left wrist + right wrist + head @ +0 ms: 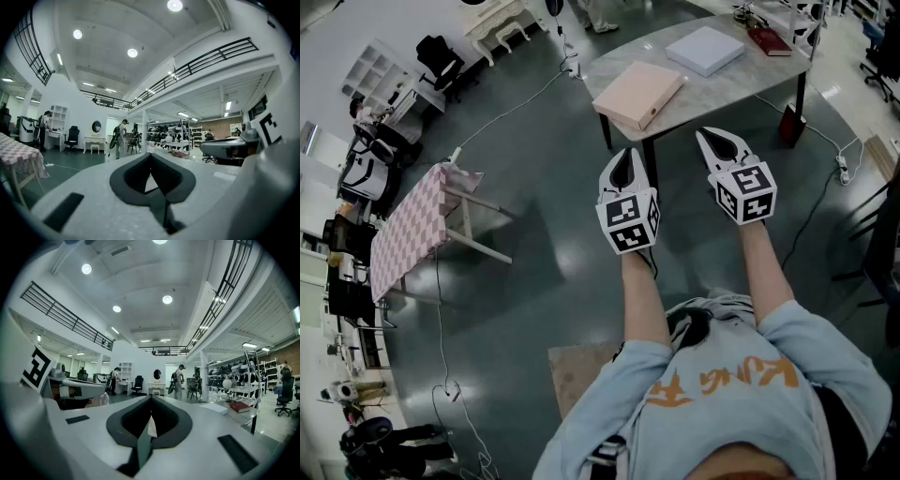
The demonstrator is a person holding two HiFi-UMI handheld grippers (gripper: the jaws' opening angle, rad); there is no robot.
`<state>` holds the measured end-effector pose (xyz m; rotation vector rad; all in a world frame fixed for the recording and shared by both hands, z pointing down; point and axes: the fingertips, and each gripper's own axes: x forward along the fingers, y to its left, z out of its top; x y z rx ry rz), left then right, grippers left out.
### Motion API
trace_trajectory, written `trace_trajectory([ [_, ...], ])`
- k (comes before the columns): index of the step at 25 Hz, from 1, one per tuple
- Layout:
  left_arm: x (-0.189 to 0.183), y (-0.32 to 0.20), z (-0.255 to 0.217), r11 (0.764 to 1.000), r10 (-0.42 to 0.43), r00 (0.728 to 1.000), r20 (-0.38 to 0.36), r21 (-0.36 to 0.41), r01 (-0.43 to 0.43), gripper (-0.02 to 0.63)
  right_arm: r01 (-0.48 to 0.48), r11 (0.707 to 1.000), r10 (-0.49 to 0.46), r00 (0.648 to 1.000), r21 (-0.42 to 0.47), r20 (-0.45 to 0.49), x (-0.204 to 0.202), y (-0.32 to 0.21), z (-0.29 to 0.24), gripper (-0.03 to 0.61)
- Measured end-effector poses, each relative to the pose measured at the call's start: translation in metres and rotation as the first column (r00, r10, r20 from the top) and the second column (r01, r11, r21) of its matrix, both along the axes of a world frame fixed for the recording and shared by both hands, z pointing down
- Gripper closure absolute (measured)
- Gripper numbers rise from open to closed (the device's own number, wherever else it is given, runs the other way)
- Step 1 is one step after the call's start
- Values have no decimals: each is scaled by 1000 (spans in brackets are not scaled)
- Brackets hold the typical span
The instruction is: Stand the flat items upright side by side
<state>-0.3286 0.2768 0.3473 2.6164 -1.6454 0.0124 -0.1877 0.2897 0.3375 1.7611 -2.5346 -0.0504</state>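
Note:
On a grey marble-topped table (741,70) ahead lie three flat items: a pale pink box (639,93) at its near left, a white box (705,49) in the middle, and a dark red book (768,40) at the far right. My left gripper (625,161) and right gripper (718,142) are held level side by side in front of the table's near edge, short of all three items. Both are shut with nothing between the jaws. The right gripper view shows the red book (241,406) and white box (213,408) on the table.
A small table with a pink checked cloth (408,230) stands on the dark floor at the left. Cables (511,108) trail across the floor. Desks, chairs and shelving line the far walls, and people (119,137) stand in the background. A brown mat (581,375) lies by my feet.

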Motion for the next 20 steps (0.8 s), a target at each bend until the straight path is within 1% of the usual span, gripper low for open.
trace_trajectory([
  [5, -5, 0, 3, 1000, 11, 1000, 4, -19, -11, 603, -5, 1000, 4, 1000, -16, -15, -8, -1, 3, 577],
  [9, -10, -2, 9, 999, 8, 1000, 2, -39, -8, 603, -48, 999, 48, 999, -20, 0, -4, -8, 7, 577],
  [15, -17, -18, 13, 999, 1, 1000, -12, -52, -2, 603, -70, 997, 70, 997, -27, 22, 3, -29, 7, 577],
  [17, -15, -27, 15, 998, 18, 1000, -9, -60, -18, 603, -70, 997, 71, 997, -31, 28, 5, -40, 8, 575],
  [20, -10, -43, 14, 996, 54, 998, 22, -70, -52, 603, -70, 997, 72, 996, -35, 52, 6, -57, 7, 575],
])
